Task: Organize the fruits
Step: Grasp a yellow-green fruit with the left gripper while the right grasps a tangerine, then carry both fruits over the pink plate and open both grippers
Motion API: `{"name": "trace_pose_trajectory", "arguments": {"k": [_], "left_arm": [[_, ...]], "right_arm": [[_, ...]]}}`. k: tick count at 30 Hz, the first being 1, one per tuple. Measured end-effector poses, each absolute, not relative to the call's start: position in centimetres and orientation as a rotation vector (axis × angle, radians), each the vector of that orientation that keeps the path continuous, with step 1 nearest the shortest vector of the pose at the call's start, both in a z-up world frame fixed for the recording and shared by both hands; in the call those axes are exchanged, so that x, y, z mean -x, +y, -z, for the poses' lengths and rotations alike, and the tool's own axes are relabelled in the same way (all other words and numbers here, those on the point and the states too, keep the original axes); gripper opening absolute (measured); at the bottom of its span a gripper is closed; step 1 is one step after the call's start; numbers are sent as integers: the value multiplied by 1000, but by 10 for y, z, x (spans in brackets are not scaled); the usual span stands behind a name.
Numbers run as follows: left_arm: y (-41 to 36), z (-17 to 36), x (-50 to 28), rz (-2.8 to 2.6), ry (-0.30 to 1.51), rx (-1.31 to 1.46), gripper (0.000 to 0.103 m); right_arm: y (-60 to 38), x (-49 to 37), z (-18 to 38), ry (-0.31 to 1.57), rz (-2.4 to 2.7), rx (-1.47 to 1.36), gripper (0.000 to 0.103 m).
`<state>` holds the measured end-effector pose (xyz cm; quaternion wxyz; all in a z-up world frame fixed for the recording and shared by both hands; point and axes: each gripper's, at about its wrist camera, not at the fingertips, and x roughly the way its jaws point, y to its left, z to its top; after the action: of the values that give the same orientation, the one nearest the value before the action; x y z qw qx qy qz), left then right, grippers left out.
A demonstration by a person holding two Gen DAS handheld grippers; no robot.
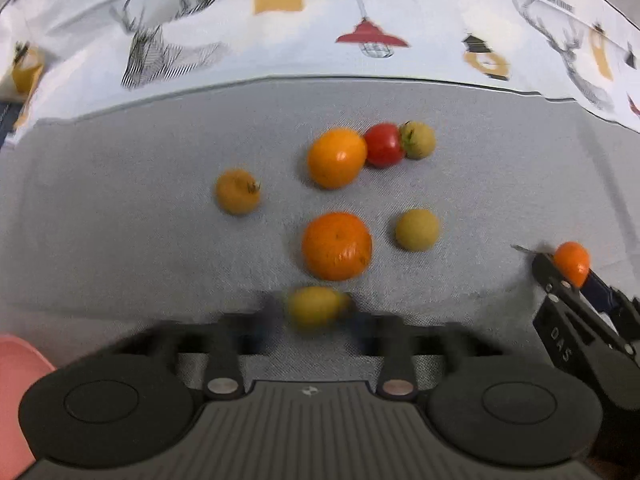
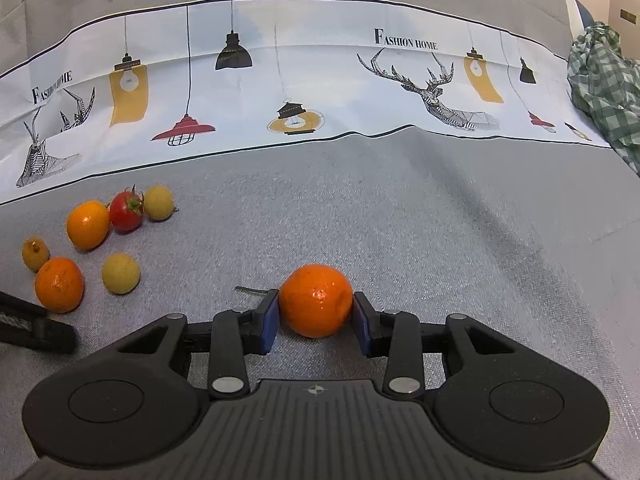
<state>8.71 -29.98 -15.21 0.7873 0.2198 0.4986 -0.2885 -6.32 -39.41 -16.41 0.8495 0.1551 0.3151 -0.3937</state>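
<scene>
My left gripper (image 1: 316,314) is shut on a small yellow fruit (image 1: 314,306), blurred by motion. Ahead of it on the grey cloth lie an orange mandarin (image 1: 337,246), a smooth orange fruit (image 1: 337,157), a red tomato (image 1: 383,145), a yellow-green fruit (image 1: 418,140), another (image 1: 417,229), and a yellow-orange fruit (image 1: 237,191). My right gripper (image 2: 315,316) is shut on a mandarin (image 2: 316,300); it also shows in the left wrist view (image 1: 572,264). The same loose fruit lies at left in the right wrist view (image 2: 88,224).
A pink container edge (image 1: 16,392) sits at lower left. A white printed cloth (image 2: 280,80) runs along the back of the grey cloth (image 2: 440,220). A green checked cloth (image 2: 604,88) lies at the far right. A thin stem (image 2: 250,290) lies near my right gripper.
</scene>
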Motion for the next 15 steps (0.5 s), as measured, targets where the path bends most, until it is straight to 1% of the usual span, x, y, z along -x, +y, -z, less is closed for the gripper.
{"name": "trace_pose_trajectory", "arguments": {"k": [3, 8, 12, 15], "left_arm": [[-295, 146, -91, 625, 1102, -445, 32], [-273, 123, -82, 603, 1080, -432, 32], [-236, 86, -62, 593, 1036, -422, 32], [-202, 55, -42, 556, 978, -427, 32]], "right_arm": [[-394, 64, 163, 656, 837, -330, 39], [-390, 70, 153, 594, 839, -321, 38], [-377, 85, 122, 540, 810, -326, 38], [-347, 114, 91, 514, 736, -283, 38]]}}
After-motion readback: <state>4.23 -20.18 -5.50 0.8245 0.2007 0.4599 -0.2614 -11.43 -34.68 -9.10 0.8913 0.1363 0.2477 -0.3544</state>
